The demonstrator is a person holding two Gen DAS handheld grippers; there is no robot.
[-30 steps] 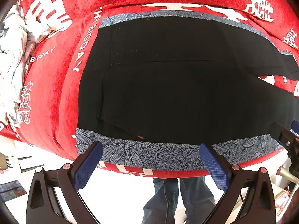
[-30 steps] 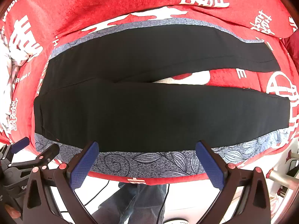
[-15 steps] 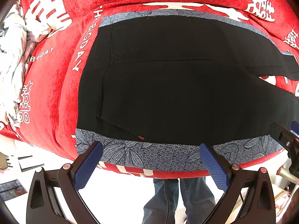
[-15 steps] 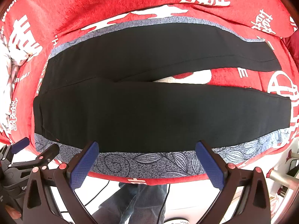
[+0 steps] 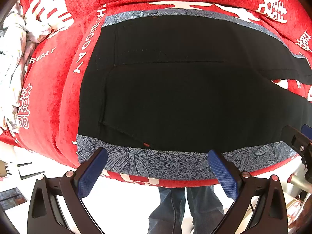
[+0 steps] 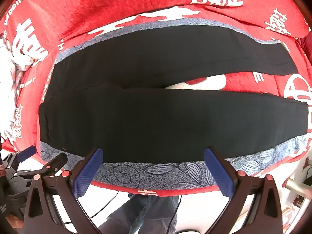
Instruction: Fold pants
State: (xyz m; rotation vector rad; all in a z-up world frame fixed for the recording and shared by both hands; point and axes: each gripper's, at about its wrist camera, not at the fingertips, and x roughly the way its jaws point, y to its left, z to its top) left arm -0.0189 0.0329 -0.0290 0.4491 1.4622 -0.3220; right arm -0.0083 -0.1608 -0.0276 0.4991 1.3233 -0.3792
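Observation:
Black pants [image 5: 185,97] lie flat on a grey-blue leaf-patterned mat [image 5: 156,161], waistband to the left, legs running right. In the right wrist view the pants [image 6: 165,120] show both legs spread apart, with red cloth between them. My left gripper [image 5: 156,167] is open and empty, just above the near edge of the mat by the waist end. My right gripper [image 6: 154,165] is open and empty, over the near edge by the near leg. Each gripper shows at the side of the other's view.
A red blanket with white lettering [image 5: 54,89] covers the table under the mat. A crumpled white floral cloth [image 5: 11,58] lies at the far left. The person's jeans-clad legs [image 5: 181,208] stand at the near table edge.
The right wrist view has shifted slightly, with the pants sitting a little higher. The left gripper has not visibly moved. Both stay open.

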